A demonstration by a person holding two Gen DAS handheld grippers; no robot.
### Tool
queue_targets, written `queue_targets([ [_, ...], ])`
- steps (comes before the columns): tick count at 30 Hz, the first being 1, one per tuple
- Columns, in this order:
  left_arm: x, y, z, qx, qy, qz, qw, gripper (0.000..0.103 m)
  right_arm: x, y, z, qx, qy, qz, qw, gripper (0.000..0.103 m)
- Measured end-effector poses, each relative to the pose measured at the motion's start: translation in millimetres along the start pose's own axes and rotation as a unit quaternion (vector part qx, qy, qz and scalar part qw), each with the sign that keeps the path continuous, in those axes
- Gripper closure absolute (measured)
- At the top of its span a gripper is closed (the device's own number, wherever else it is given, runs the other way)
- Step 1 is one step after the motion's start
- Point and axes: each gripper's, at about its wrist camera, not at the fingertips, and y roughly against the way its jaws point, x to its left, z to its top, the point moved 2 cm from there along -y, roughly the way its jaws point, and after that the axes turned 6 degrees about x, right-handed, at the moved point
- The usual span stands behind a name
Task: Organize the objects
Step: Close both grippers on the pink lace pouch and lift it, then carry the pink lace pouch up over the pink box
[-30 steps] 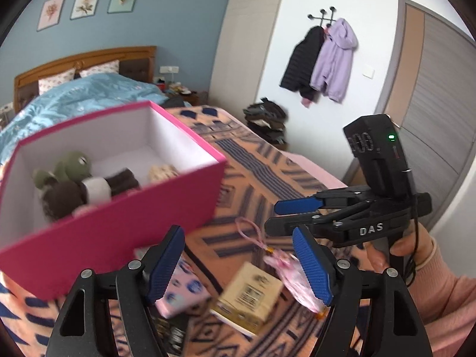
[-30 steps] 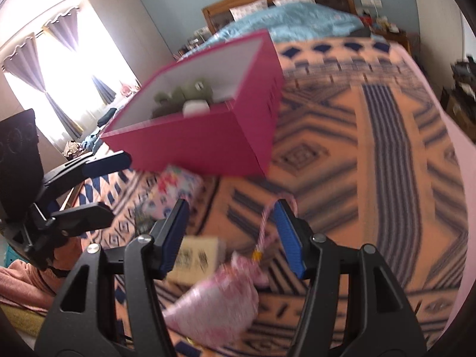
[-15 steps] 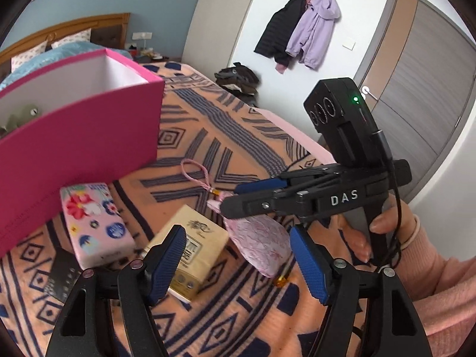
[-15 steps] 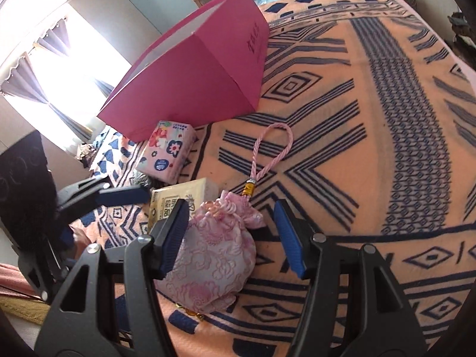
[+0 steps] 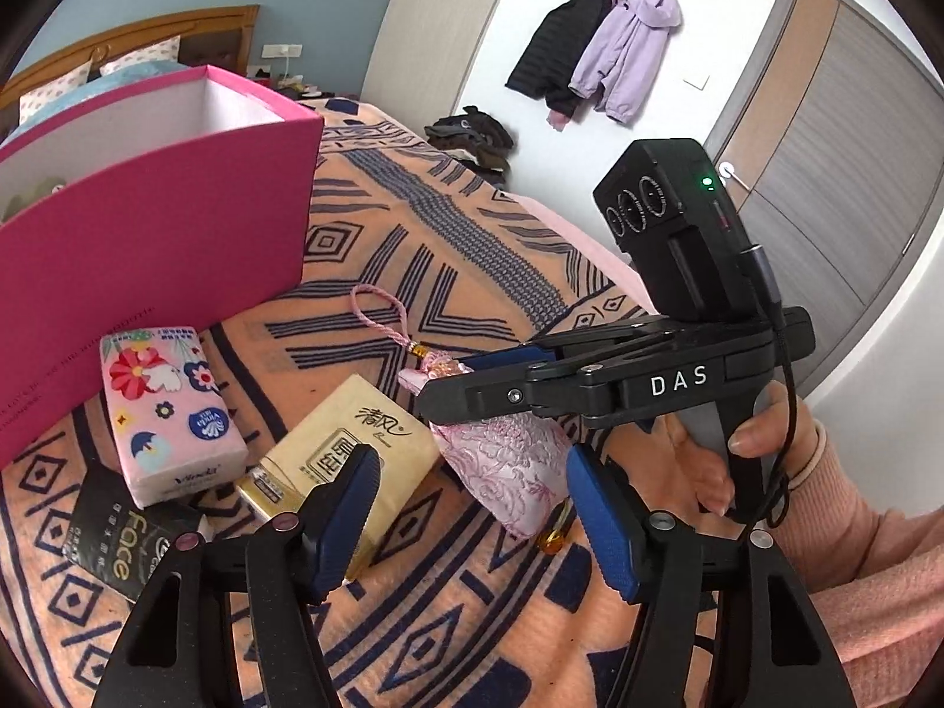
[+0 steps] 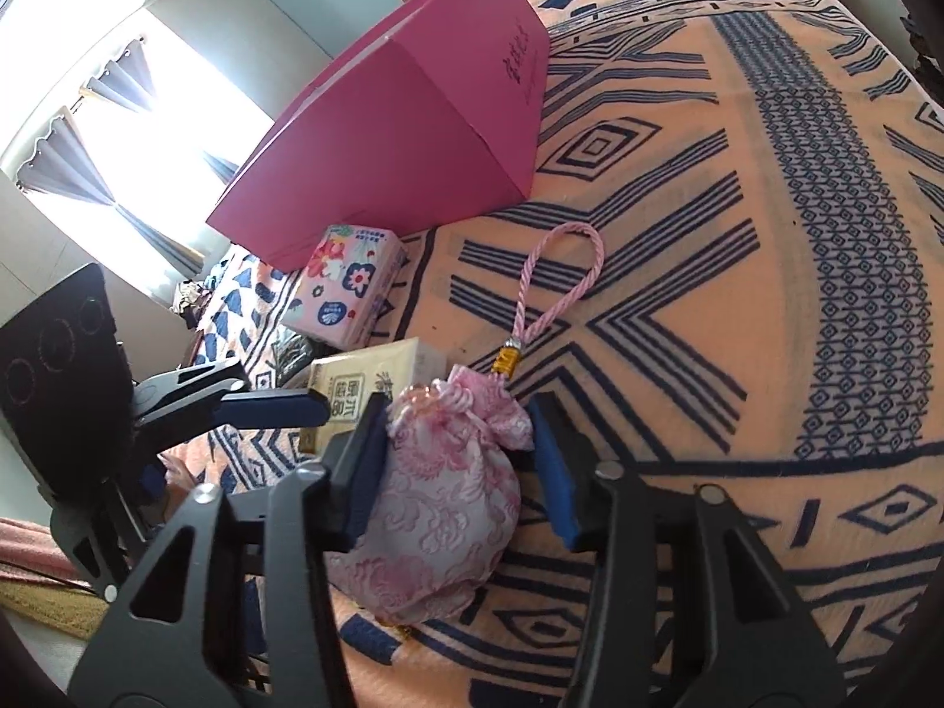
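Note:
A pink brocade pouch [image 6: 436, 501] with a pink cord loop [image 6: 554, 277] lies on the patterned blanket; it also shows in the left wrist view [image 5: 507, 466]. My right gripper [image 6: 457, 466] is open with its jaws on either side of the pouch, low over it; it also shows in the left wrist view [image 5: 472, 380]. My left gripper [image 5: 472, 525] is open and empty above a beige tissue pack [image 5: 348, 454]. A pink open box [image 5: 147, 248] stands behind, with soft toys barely visible inside.
A flowered pink tissue pack [image 5: 171, 407] and a black packet [image 5: 118, 531] lie by the box. The orange-and-navy blanket [image 6: 737, 295] covers the bed. Coats [image 5: 596, 53] hang on the wall by a door.
Both grippers have come down from box height toward the blanket. The right gripper has moved forward so its open jaws now straddle the pouch.

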Motion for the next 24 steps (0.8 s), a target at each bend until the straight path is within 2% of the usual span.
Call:
queue_targets([
  [4,-1,-1,0,0.003,-0.001,-0.012,0.9999,0.036,8,10,-2,-0.021,0.013,-0.021,0.999,0.061],
  [13,-5,4,2,-0.005,0.001,-0.04,0.9992,0.036,31,28,2,-0.063,0.041,-0.043,0.996,0.061],
  [14,-5,6,3,-0.008,0.0,-0.04,0.9992,0.038,36,31,3,-0.068,0.047,-0.046,0.995,0.061],
  [16,-5,10,4,-0.013,-0.001,-0.038,0.9992,0.054,44,34,4,-0.075,0.058,-0.05,0.994,0.061],
  [24,-3,34,12,-0.045,-0.008,-0.03,0.9985,0.067,76,49,19,-0.104,0.104,-0.055,0.988,0.062],
])
